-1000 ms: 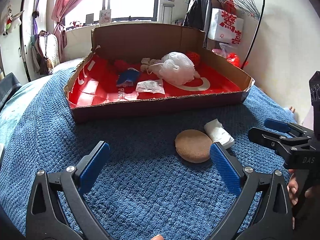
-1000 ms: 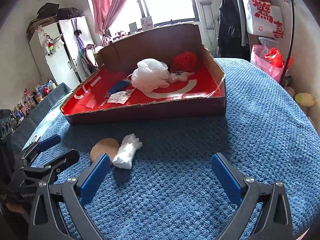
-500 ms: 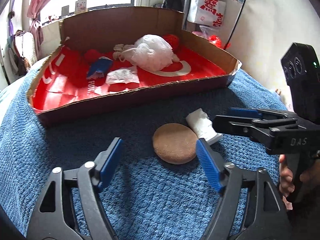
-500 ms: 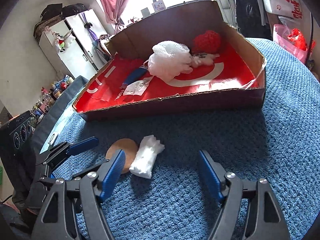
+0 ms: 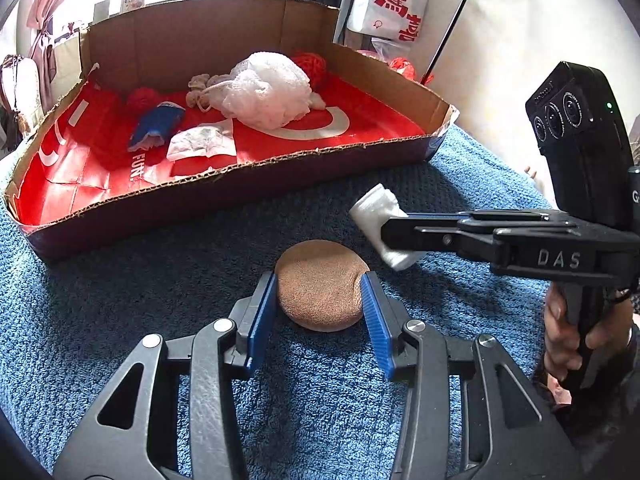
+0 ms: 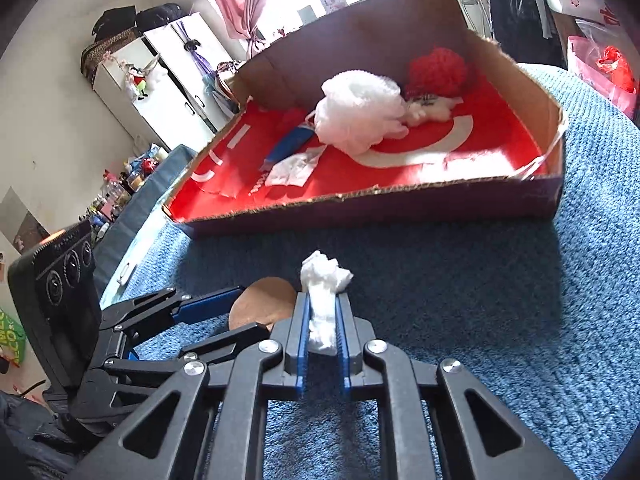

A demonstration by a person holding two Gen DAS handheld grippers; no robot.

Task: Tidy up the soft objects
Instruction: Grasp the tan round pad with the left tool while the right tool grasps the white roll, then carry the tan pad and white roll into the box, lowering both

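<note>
A round brown sponge (image 5: 320,292) lies on the blue blanket, in front of the cardboard box (image 5: 280,160) with its red lining. My left gripper (image 5: 317,278) is closing on the sponge, and both blue pads press its sides. Just right of it, my right gripper (image 6: 323,298) is shut on a white crumpled wad (image 6: 324,276), whose end sticks out past the fingertips. In the left wrist view the right gripper (image 5: 386,228) comes in from the right with the wad (image 5: 374,208). In the right wrist view the sponge (image 6: 264,296) shows between the left gripper's fingers (image 6: 208,304).
Inside the box lie a white mesh puff (image 5: 268,88), a red yarn ball (image 5: 310,64), a blue item (image 5: 156,124) and a white sachet (image 5: 200,142). A hand (image 5: 560,328) holds the right gripper's handle. A white wardrobe (image 6: 160,92) stands far left; blue blanket (image 5: 120,300) surrounds everything.
Both grippers moved forward and tilted down onto the blanket. The left jaws narrowed around the brown sponge. The right jaws shut on the white wad.
</note>
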